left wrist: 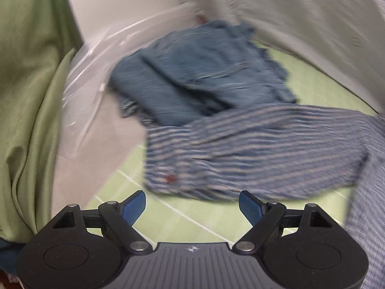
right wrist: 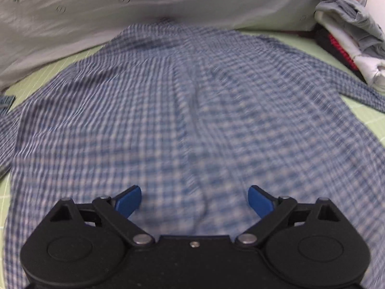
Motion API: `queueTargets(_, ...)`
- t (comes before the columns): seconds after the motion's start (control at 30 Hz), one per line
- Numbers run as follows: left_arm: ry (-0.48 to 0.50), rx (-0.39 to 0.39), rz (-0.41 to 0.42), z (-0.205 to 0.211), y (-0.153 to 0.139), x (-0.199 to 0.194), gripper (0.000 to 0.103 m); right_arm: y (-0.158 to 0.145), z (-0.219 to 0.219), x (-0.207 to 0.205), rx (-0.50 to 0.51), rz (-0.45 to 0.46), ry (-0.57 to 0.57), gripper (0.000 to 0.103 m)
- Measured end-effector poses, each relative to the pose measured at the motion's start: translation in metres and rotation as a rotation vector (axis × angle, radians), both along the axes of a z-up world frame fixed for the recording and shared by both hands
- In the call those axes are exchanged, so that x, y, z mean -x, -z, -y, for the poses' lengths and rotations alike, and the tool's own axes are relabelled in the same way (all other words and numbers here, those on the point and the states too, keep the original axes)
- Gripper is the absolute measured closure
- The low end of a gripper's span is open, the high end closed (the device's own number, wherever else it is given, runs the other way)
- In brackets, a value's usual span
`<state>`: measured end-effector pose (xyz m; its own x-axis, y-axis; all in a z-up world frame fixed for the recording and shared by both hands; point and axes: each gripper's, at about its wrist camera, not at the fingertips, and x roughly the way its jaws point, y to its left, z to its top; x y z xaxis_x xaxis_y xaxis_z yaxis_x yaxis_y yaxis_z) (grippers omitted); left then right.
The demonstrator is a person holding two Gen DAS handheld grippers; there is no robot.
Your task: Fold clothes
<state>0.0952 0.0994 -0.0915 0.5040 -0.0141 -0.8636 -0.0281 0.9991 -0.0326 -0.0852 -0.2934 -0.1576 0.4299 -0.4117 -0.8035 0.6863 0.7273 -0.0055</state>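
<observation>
Right wrist view: the right claw [right wrist: 194, 198] is shown spread wide with nothing between its blue pads, poised low over the checked shirt [right wrist: 182, 110]. The shirt is spread flat on the green gridded counter [right wrist: 358, 118], its long axis running straight away from the claw toward the carrot-print cloth [right wrist: 144, 4]. One sleeve is seen trailing off to the right, near a stack of folded garments [right wrist: 349, 38]. In the left wrist view the left claw [left wrist: 192, 204] is likewise wide apart and empty, over bare counter, with the other sleeve [left wrist: 240, 149] lying crosswise just ahead and a folded denim piece [left wrist: 199, 72] beyond. The left claw is judged nearer that sleeve.
</observation>
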Motion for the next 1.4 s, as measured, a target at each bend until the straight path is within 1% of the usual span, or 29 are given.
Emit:
queueTargets(0.13,0.007,0.029,-0.025,-0.022,0.013,-0.022,0.018,-0.003,-0.014,0.003,-0.027,-0.041,0.034,0.003)
queueTargets(0.3,0.030,0.080,-0.047,-0.026,0.028,-0.037,0.018,-0.005,0.001,0.013,-0.046,-0.070,0.172,0.003)
queueTargets(0.47,0.066,0.076,-0.062,-0.017,0.036,-0.044,0.017,-0.013,0.010,0.024,-0.038,-0.082,0.271,0.003)
queueTargets(0.53,0.061,0.060,-0.068,-0.013,0.039,-0.045,0.017,-0.017,0.015,0.029,-0.033,-0.095,0.305,0.003)
queueTargets(0.57,0.056,0.049,-0.064,-0.011,0.039,-0.045,0.018,-0.019,0.016,0.031,-0.028,-0.103,0.317,0.003)
queueTargets(0.63,0.039,0.021,-0.058,-0.009,0.038,-0.044,0.030,-0.022,0.018,0.035,-0.011,-0.112,0.319,0.003)
queueTargets(0.67,0.033,0.002,-0.054,-0.008,0.036,-0.044,0.046,-0.023,0.019,0.037,-0.005,-0.115,0.316,0.003)
queueTargets(0.7,0.037,0.002,-0.060,-0.008,0.035,-0.046,0.059,-0.025,0.020,0.039,-0.001,-0.117,0.315,0.003)
queueTargets(0.73,0.042,0.008,-0.069,-0.008,0.033,-0.049,0.062,-0.027,0.021,0.041,-0.001,-0.118,0.315,0.004)
queueTargets(0.77,0.040,0.032,-0.076,-0.009,0.031,-0.051,0.071,-0.028,0.023,0.043,-0.002,-0.117,0.310,0.004)
queueTargets(0.83,0.025,0.060,-0.065,-0.009,0.024,-0.054,0.081,-0.032,0.026,0.047,-0.007,-0.111,0.290,0.004)
queueTargets(0.87,0.027,0.062,-0.048,-0.006,0.018,-0.054,0.096,-0.033,0.028,0.049,-0.003,-0.111,0.276,0.004)
queueTargets(0.93,0.029,0.077,-0.005,0.004,0.002,-0.050,0.096,-0.036,0.032,0.054,0.007,-0.110,0.258,0.004)
queueTargets(1.03,0.069,0.098,0.053,0.029,-0.021,-0.041,0.097,-0.038,0.039,0.063,0.012,-0.106,0.242,0.005)
queueTargets(1.17,0.209,0.111,0.126,0.084,-0.047,-0.019,0.098,-0.037,0.052,0.077,0.001,-0.098,0.228,0.005)
queueTargets(1.23,0.272,0.140,0.138,0.112,-0.056,-0.004,0.098,-0.036,0.058,0.084,-0.008,-0.092,0.227,0.005)
queueTargets(1.37,0.338,0.121,0.113,0.147,-0.056,0.021,0.099,-0.033,0.073,0.101,-0.033,-0.076,0.235,0.005)
queueTargets(1.4,0.354,0.115,0.106,0.155,-0.056,0.028,0.098,-0.033,0.076,0.105,-0.038,-0.075,0.238,0.005)
